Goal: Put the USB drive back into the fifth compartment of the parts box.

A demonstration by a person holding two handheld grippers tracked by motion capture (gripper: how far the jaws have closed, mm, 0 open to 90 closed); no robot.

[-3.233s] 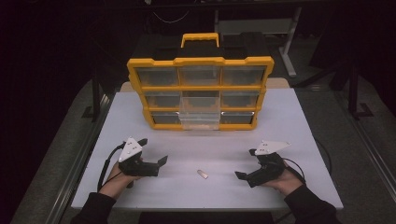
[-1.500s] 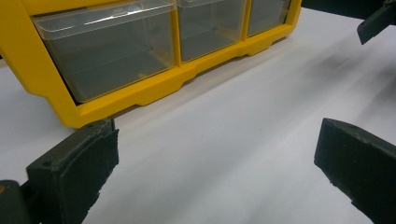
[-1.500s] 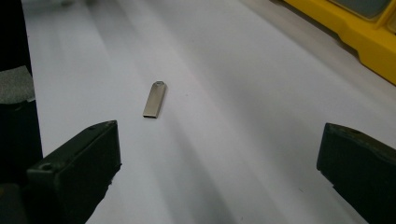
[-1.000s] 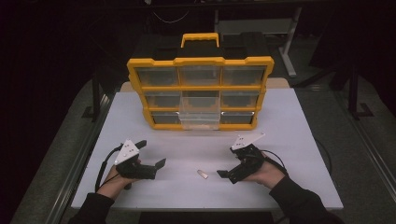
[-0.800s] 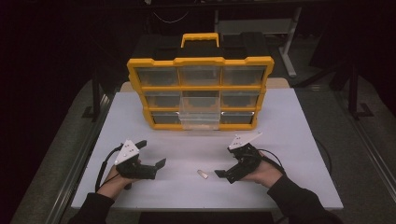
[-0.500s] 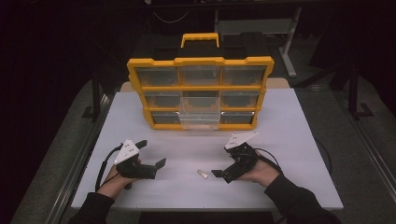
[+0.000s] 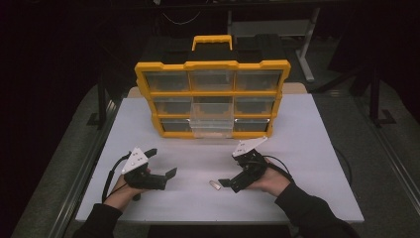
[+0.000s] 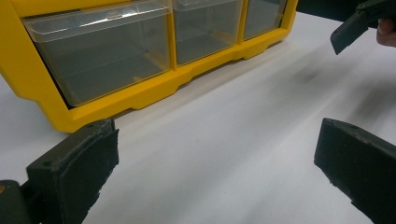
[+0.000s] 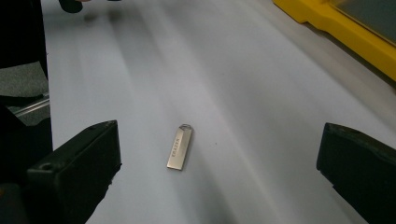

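- Right gripper view: a small flat metal USB stick (image 9: 180, 147) lies on the white table (image 9: 261, 93), its ring end pointing away from the camera, with faint lettering along its face that is too small to read surely.
- The stick sits between the two black jaws of the right tongs (image 9: 219, 161), nearer the left jaw in that view, touching neither; the jaws stand wide apart with nothing in them.
- From the high view, the stick (image 7: 214, 185) lies near the front middle of the table, just beside the tip of the right tongs (image 7: 233, 179), which a hand (image 7: 270, 179) holds low over the table, pointing toward the person's left.
- The left tongs (image 7: 161, 163) rest well apart from the stick, at the person's left, held by the other hand (image 7: 124, 188); the jaws are wide and empty.
- Left gripper view: the left tongs (image 8: 215, 172) face the bottom row of a yellow drawer organiser (image 8: 154, 88) with clear plastic drawers.
- In the high view the organiser (image 7: 213, 96) stands upright at the back of the table, three rows of three drawers, a yellow handle on top; the bottom middle drawer (image 7: 212, 124) is pulled out toward the person.
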